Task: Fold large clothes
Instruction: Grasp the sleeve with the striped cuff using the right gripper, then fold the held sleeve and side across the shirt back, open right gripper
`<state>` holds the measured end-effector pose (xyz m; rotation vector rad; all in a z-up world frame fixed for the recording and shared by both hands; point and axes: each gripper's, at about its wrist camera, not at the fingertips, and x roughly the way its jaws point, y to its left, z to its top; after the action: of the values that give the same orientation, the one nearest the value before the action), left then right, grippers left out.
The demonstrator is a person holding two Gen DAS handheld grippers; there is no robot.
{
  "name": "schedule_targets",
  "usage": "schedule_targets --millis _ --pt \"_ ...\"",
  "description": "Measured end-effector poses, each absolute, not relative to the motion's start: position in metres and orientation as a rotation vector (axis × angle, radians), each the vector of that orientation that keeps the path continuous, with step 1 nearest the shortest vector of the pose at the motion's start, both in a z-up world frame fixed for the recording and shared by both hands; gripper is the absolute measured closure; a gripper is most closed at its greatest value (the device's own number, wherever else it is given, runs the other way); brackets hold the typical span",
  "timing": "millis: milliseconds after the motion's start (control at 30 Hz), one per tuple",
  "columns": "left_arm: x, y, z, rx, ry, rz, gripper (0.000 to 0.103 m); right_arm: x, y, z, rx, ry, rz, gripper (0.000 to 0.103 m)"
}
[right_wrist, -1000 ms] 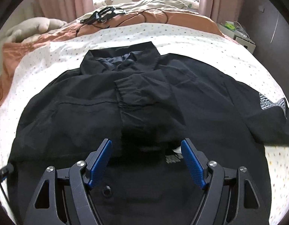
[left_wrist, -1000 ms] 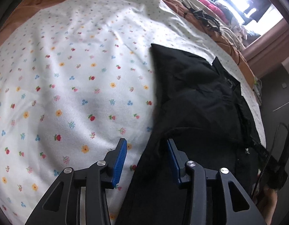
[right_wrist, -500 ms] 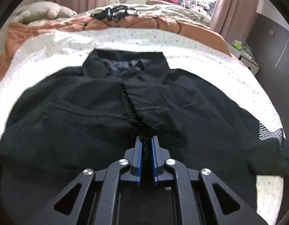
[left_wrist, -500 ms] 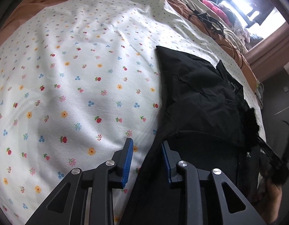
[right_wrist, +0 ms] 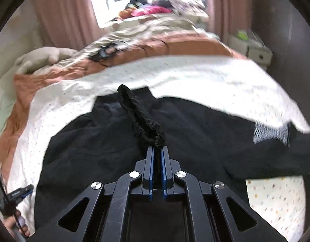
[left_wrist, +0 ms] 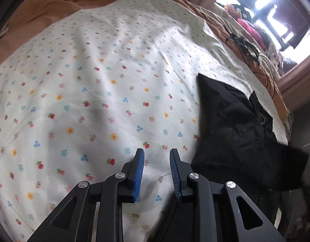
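One gathered elastic cuff of the large black jacket point(right_wrist: 175, 125) now rises clamped in my right gripper point(right_wrist: 157, 159), starting the sleeve fold; my left gripper point(left_wrist: 157, 169), fingers parted and empty, has drifted off over the flower-print white sheet point(left_wrist: 94, 100).

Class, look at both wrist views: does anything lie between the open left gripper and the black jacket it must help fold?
Nothing visible does. The left gripper hangs open over bare floral sheet, with the black jacket just to its right. The right gripper is shut on the jacket's elastic cuff.
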<state>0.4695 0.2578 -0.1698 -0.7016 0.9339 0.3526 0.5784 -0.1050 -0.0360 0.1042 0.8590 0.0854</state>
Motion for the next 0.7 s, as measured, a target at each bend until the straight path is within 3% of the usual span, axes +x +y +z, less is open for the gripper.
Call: schedule_targets --millis 267,500,533,567,600,633,667,700 --pt "0.475 0.246 -0.159 -0.689 0.910 0.299 0.075 0.593 -0.167 -0.098 0.195 0.985 -0.134 0.077" --pt "0.484 0.226 -0.159 -0.654 0.932 0.235 0.075 0.583 -0.194 -0.095 0.223 0.963 -0.133 0.075" --pt "0.485 0.223 -0.158 -0.652 0.930 0.226 0.075 0.577 -0.202 -0.091 0.234 0.953 -0.136 0.065" --pt "0.486 0.220 -0.156 -0.646 0.927 0.214 0.072 0.571 -0.213 -0.086 0.250 0.933 -0.143 0.047" --pt "0.487 0.216 -0.153 -0.634 0.927 0.202 0.069 0.567 -0.223 -0.082 0.258 0.912 -0.157 0.038" --pt "0.487 0.213 -0.151 -0.624 0.925 0.193 0.059 0.563 -0.231 -0.079 0.259 0.897 -0.174 0.028" --pt "0.488 0.208 -0.148 -0.609 0.914 0.173 0.044 0.554 -0.245 -0.074 0.258 0.868 -0.207 0.028" --pt "0.488 0.205 -0.146 -0.600 0.906 0.165 0.038 0.551 -0.252 -0.072 0.259 0.859 -0.218 0.028"
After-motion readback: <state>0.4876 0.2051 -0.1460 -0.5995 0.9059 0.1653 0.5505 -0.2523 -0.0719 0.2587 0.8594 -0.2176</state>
